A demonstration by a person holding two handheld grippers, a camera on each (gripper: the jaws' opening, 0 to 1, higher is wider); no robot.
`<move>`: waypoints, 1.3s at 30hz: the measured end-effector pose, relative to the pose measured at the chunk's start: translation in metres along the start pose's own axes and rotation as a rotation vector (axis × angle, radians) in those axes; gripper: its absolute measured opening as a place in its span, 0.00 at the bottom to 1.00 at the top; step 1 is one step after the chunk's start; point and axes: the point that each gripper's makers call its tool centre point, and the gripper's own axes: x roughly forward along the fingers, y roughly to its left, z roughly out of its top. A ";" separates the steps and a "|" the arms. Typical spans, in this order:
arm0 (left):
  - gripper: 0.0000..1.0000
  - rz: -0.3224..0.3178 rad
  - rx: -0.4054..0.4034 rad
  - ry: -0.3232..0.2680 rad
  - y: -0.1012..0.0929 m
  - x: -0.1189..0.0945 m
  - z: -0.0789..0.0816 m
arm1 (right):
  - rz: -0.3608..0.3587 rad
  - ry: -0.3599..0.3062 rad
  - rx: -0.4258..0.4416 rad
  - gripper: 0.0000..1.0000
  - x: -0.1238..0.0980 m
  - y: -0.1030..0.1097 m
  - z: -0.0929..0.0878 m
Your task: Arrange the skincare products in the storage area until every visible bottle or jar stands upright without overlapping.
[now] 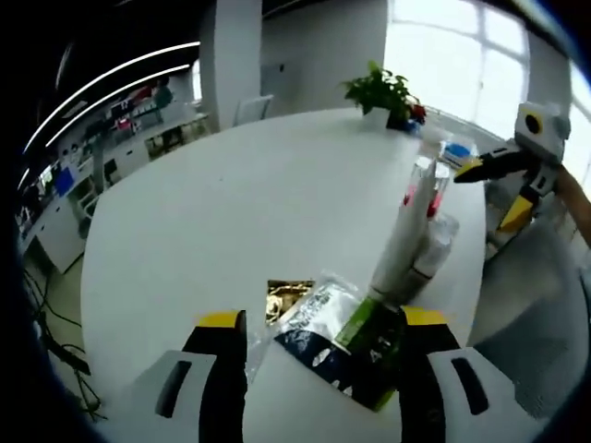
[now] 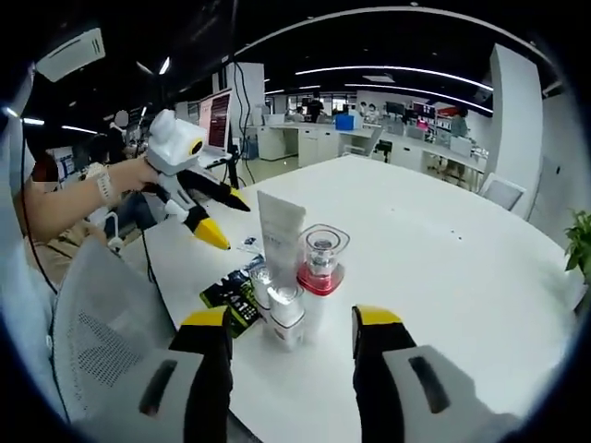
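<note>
A tall white tube stands upright near the table's edge. Beside it stand a clear bottle with a red base and small clear bottles. Flat sachets lie next to them: a gold one, a blue-white one and a green-black one. My left gripper is open above the sachets and holds nothing. My right gripper is open, facing the bottle cluster from the table's edge and touching none of it.
The round white table stretches wide beyond the products. A potted plant stands at its far edge. A grey mesh chair sits close beside the products. A person's hand holds the left gripper.
</note>
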 end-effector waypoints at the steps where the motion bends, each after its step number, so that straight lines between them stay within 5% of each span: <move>1: 0.56 -0.002 -0.010 0.002 0.003 0.004 0.001 | 0.000 0.007 0.002 0.53 0.000 0.000 -0.002; 25: 0.14 -0.015 0.018 0.245 0.045 0.087 -0.027 | -0.003 -0.006 0.094 0.49 -0.007 -0.001 -0.010; 33: 0.13 0.016 0.079 0.321 0.055 0.099 -0.043 | -0.006 -0.001 0.113 0.50 -0.005 -0.002 -0.013; 39: 0.17 0.023 0.101 0.300 0.061 0.102 -0.036 | 0.000 -0.001 0.122 0.49 -0.002 -0.002 -0.013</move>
